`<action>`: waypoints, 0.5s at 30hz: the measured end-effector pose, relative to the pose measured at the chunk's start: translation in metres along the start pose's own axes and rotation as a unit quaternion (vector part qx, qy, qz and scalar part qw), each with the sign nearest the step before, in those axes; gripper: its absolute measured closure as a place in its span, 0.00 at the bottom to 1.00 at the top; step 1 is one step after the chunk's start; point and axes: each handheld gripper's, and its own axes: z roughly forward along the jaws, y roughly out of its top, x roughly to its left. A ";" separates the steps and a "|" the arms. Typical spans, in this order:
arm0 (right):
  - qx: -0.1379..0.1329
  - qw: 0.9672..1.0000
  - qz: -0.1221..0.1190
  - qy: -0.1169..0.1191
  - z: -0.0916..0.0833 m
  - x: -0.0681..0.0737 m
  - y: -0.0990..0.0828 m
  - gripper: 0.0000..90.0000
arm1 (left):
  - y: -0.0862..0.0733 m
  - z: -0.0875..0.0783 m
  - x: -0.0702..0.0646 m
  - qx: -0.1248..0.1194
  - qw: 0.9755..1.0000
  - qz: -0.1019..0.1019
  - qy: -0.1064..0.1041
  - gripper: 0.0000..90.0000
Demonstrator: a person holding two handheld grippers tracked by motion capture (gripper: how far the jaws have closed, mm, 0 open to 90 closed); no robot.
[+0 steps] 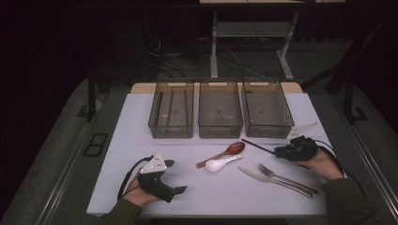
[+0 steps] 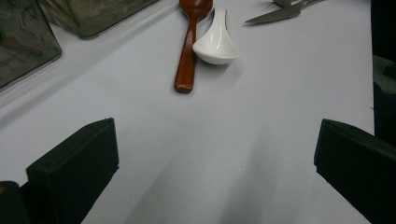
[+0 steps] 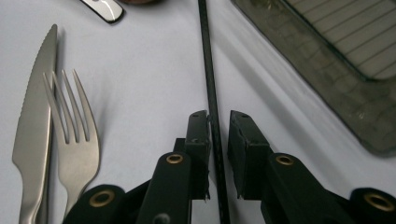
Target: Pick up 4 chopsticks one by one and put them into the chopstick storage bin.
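Beside the rightmost of three bins (image 1: pixel 267 108), on the white counter (image 1: pixel 141 136), lies a black chopstick (image 3: pixel 211 98), and the right hand-held gripper (image 3: pixel 218 122) straddles its near end. Its jaws are nearly clenched, but a gap remains on one side, so the stick looks bracketed rather than firmly pinched. Risk: the stick is thin and flat on the counter, so the pads may close above it or roll it aside, and a grip so near one end could let the far end swing or droop on lifting. A fork (image 3: pixel 74 135) and knife (image 3: pixel 32 121) lie just beyond the chopstick on the side away from the bin, clear of the jaws. A wooden spoon (image 2: pixel 189 42) and white spoon (image 2: pixel 215 43) lie farther that way. The left hand-held gripper (image 2: pixel 210 158) stands released over bare counter.
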 end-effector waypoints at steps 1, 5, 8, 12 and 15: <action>-0.003 1.000 -0.002 0.000 0.001 0.000 0.001 0.87 | 0.000 0.000 0.000 0.000 1.000 0.001 0.000 0.00; 0.001 1.000 -0.009 -0.002 0.005 0.001 0.002 0.88 | 0.000 0.000 0.000 0.000 1.000 0.001 0.000 0.00; 0.002 1.000 -0.011 -0.003 0.005 0.001 0.002 0.90 | 0.000 0.000 0.000 0.000 1.000 0.001 -0.001 0.00; 0.000 1.000 -0.022 -0.007 0.006 0.002 0.002 0.94 | 0.000 0.000 0.000 0.001 1.000 0.003 -0.001 0.00; -0.002 1.000 -0.024 -0.005 0.006 0.002 0.001 0.95 | 0.000 0.000 0.000 0.001 1.000 0.003 -0.001 0.00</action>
